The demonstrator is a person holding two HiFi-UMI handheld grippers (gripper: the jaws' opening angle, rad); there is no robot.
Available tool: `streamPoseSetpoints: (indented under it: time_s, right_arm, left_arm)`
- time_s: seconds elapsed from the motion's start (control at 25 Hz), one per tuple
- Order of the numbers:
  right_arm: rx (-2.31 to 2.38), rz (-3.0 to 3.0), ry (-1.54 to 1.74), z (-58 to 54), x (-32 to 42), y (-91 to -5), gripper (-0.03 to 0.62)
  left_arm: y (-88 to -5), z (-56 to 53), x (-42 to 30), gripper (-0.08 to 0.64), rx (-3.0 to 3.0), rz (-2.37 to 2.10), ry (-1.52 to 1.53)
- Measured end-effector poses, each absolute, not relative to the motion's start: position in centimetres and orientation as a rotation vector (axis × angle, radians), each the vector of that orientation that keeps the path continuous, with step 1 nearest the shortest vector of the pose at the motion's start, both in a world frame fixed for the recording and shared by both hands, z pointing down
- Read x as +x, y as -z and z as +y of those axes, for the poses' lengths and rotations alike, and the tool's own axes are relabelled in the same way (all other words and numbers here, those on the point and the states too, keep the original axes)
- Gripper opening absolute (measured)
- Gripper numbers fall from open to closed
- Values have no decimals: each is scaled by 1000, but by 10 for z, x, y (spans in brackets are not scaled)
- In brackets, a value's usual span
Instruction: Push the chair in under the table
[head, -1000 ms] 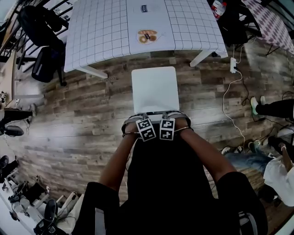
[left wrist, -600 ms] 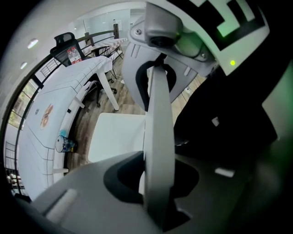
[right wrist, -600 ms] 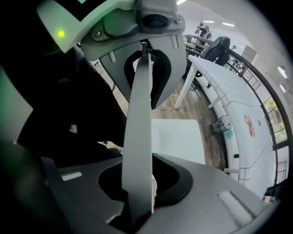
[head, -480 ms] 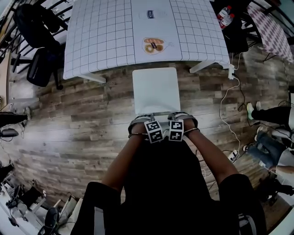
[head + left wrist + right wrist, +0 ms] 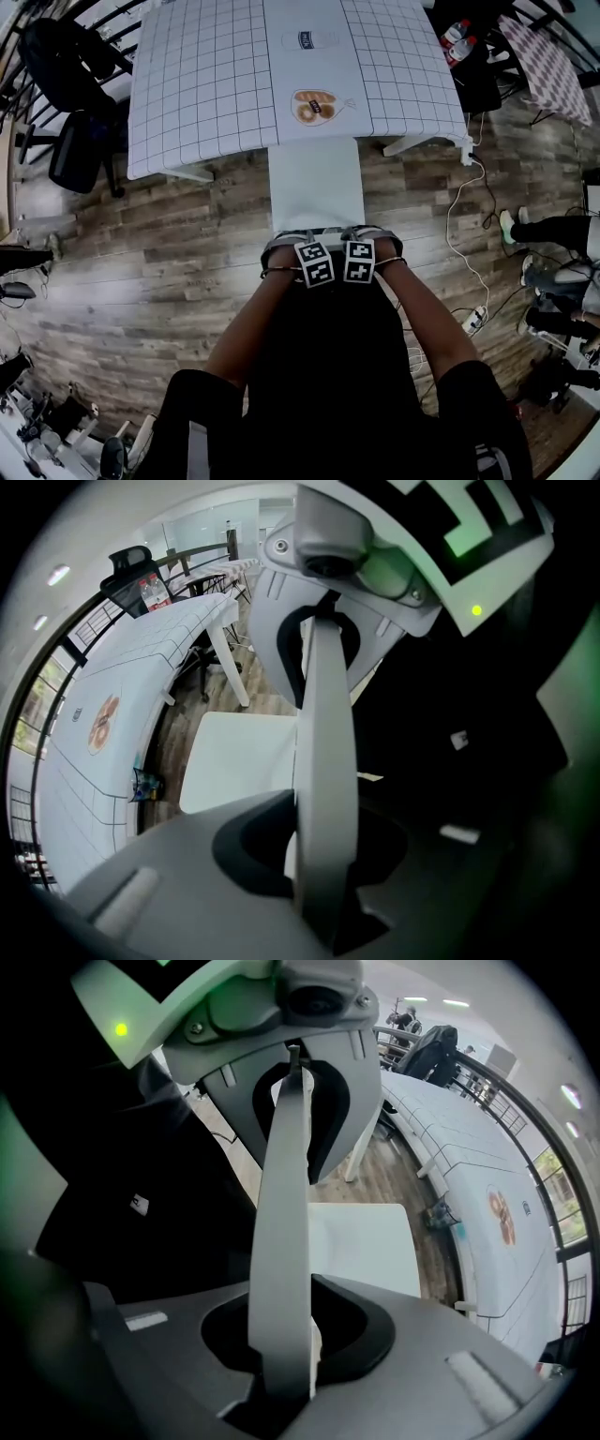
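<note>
At white grid-cloth table [image 5: 206, 84], white square-seated chair [image 5: 316, 187] partly under; left gripper [image 5: 292, 246] fingers, just closing, and right gripper [image 5: 367, 240] fingers clamp backrest [image 5: 323, 761]; I'd next push straight.

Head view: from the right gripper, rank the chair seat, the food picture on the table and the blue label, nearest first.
From the right gripper, clamped on the chair back:
1. Chair seat, directly ahead.
2. Food picture, near the table edge.
3. Blue label, farther across the table.

- The chair [image 5: 316, 187] is showing smooth, matt white plastic.
- The table [image 5: 206, 84] is wearing a smooth checked cloth.
- The floor [image 5: 169, 253] is showing grainy wood planks.
</note>
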State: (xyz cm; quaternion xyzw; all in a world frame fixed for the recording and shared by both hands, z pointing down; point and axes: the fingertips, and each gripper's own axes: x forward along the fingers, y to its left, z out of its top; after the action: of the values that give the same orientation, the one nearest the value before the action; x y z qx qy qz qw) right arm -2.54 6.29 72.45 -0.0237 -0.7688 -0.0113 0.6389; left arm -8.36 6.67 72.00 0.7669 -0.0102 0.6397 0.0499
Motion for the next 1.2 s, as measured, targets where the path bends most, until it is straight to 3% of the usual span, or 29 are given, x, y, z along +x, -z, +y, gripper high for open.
streamPoseSetpoints:
  time_s: [1.2]
  right_arm:
    - [-92,-1769,38,-77,-20,-716,74]
  left_arm:
    - [-712,-71,-79,89,2261,-30,-1949]
